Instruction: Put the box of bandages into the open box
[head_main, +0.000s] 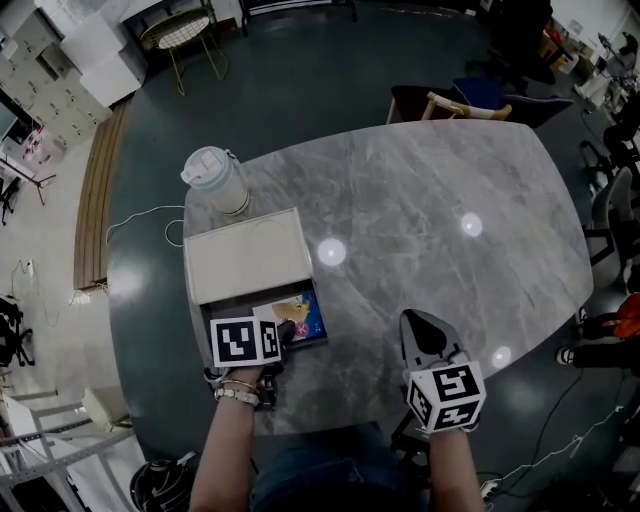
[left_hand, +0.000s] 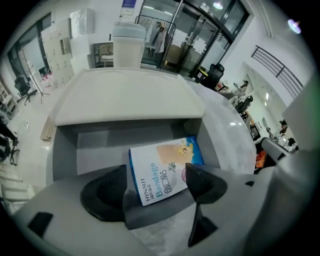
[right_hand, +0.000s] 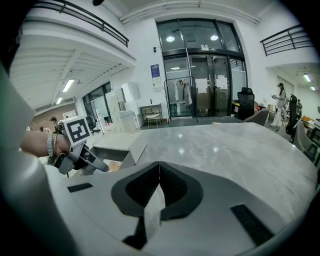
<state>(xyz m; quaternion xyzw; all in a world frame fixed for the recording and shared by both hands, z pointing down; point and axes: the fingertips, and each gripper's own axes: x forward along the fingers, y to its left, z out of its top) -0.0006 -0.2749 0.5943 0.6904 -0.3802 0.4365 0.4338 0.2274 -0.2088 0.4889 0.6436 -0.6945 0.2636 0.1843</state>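
step: release, placing looks done | box of bandages (left_hand: 165, 160) lies flat in the tray of the open box (left_hand: 65, 150) | left gripper (left_hand: 156, 172) jaws wide apart either side of it, not pinching | right gripper (right_hand: 159, 172) closed, empty, over the table (right_hand: 240, 150) | next: draw left gripper straight back, clear of the tray wall, without nudging the bandages

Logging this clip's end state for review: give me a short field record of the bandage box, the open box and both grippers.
bandage box: lying inside the open box
open box: on the table, near a white tumbler
left gripper: open, jaws flanking the bandage box, not gripping
right gripper: shut, empty, over the table
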